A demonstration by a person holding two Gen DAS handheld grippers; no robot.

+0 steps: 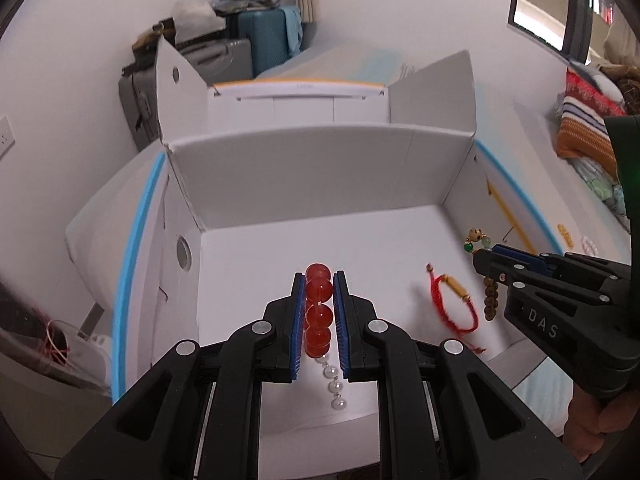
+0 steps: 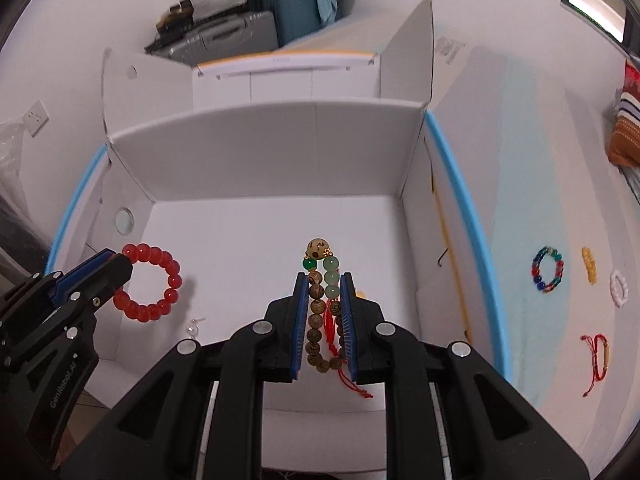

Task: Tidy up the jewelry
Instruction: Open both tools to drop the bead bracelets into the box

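Pinching the red bead bracelet (image 1: 319, 312) between its pads, the left tool (image 1: 319, 280) holds it over the floor of the white box (image 1: 304, 160). The right tool (image 2: 324, 280) is pressed on the wooden bead bracelet (image 2: 314, 320), also above the box. I judge both bracelets light but loose: hard, smooth beads on cord can roll, so a grip across two or three beads seems safest. A red cord bracelet (image 1: 456, 300) lies inside; others wait on the worktop (image 2: 540, 200).
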